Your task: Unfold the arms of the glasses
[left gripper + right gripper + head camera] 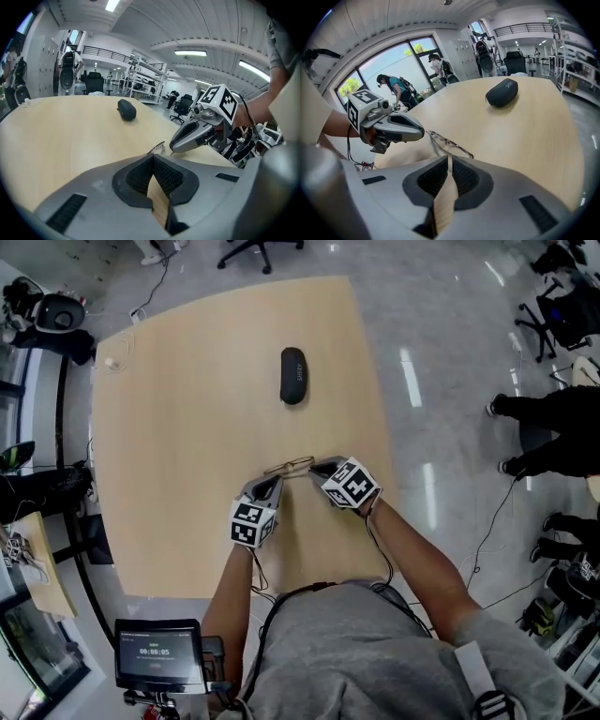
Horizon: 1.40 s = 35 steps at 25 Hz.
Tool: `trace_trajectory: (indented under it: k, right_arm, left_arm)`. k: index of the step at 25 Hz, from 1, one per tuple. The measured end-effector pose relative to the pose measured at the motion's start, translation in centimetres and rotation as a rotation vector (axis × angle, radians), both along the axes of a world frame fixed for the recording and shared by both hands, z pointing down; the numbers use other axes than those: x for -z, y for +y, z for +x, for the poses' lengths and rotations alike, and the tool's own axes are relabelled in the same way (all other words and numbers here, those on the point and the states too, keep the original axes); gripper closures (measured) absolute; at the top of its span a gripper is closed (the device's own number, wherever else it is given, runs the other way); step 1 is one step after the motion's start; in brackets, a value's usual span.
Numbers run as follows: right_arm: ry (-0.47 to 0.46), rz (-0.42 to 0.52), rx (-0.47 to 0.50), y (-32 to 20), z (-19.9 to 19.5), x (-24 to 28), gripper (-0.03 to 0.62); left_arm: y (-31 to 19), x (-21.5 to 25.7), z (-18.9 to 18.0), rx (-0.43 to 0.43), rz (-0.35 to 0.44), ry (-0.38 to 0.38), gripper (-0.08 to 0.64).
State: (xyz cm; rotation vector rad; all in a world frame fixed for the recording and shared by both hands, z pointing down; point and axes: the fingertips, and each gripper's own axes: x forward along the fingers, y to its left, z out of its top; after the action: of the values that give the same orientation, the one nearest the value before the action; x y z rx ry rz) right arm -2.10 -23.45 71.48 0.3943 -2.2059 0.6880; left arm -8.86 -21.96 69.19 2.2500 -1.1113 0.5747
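Note:
Thin gold-rimmed glasses point(289, 466) hang just above the light wooden table point(178, 446), stretched between my two grippers. My left gripper point(277, 480) is shut on their left end; in the left gripper view the frame point(158, 148) sticks out just past the closed tips point(153, 157). My right gripper point(315, 466) is shut on the right end. In the right gripper view a thin arm runs from the lenses point(449, 144) down between the pads point(449, 158). Each gripper shows in the other's view, left gripper point(423, 133) and right gripper point(172, 149), close to the frame.
A black glasses case point(293, 375) lies farther back on the table, also seen as the case point(126, 109) and the case point(502, 93). A small monitor point(157, 653) stands at my lower left. People's legs point(548, 427) and office chairs are on the floor to the right.

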Motion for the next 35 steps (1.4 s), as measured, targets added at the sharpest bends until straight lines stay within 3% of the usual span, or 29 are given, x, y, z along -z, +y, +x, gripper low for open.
trace_trajectory:
  k: [6, 10, 17, 19, 22, 26, 35]
  right_arm:
    - [-0.007, -0.066, 0.05, 2.4, -0.6, -0.5, 0.581]
    - [-0.011, -0.075, 0.091, 3.9, -1.5, -0.4, 0.577]
    - [0.031, -0.036, 0.147, 5.0, -1.6, 0.1, 0.485]
    - [0.06, -0.024, 0.178, 5.4, -1.3, 0.1, 0.471]
    - [0.08, -0.028, 0.21, 5.8, -0.8, 0.2, 0.411]
    - [0.064, -0.016, 0.234, 5.5, -0.6, 0.0, 0.364]
    - [0.079, 0.016, 0.291, 4.7, -0.2, 0.1, 0.336]
  left_arm:
    - [1.3, -1.4, 0.3, 0.004, -0.055, 0.008, 0.555]
    - [1.5, -0.6, 1.9, -0.045, -0.027, 0.004, 0.555]
    - [1.8, -1.6, 5.7, -0.3, 0.014, -0.169, 0.555]
    - [2.2, -2.1, 6.4, -0.368, -0.013, -0.207, 0.555]
    - [2.8, -2.6, 7.0, -0.432, -0.087, -0.203, 0.555]
    - [3.2, -3.7, 7.1, -0.444, -0.155, -0.179, 0.555]
    - [3.6, -3.6, 6.3, -0.428, -0.175, -0.17, 0.554]
